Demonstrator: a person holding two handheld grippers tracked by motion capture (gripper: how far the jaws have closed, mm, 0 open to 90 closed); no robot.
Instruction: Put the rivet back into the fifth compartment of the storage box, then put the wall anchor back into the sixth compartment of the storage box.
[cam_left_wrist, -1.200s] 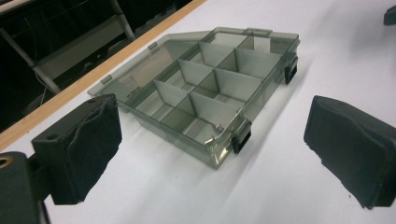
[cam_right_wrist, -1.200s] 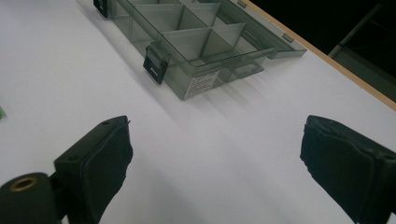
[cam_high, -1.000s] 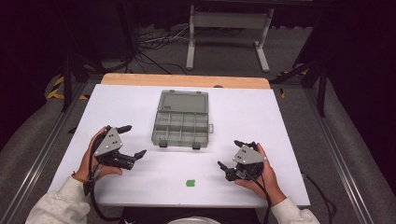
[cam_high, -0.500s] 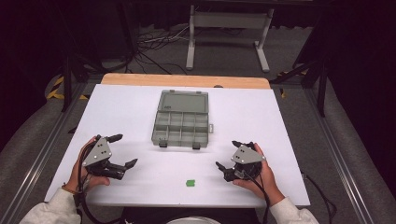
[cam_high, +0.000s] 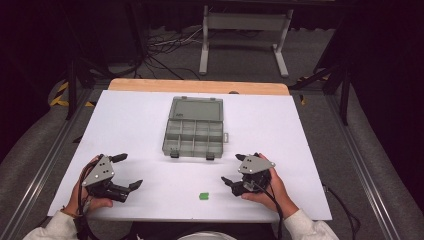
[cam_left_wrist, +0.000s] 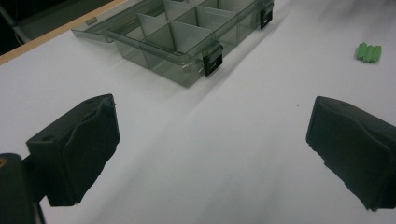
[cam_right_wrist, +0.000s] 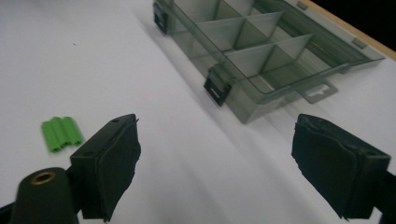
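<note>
- High view: both claws gape with nothing in them. The green block (cam_high: 203, 196) lies between them, nearer the right gripper (cam_high: 234, 168), well apart from the left gripper (cam_high: 127, 171). Against the earlier frames, the left hand sits lower and closer to the table's near edge; the right gripper's jaws have just been closing slightly, nothing between them.
- Left gripper view: the block (cam_left_wrist: 369, 52) sits far ahead, outside the right jaw; a reach from here could overshoot into the compartment box (cam_left_wrist: 187, 42).
- Right gripper view: the block (cam_right_wrist: 61, 133) lies outside the left jaw, so a straight close would likely miss or flick it away.
</note>
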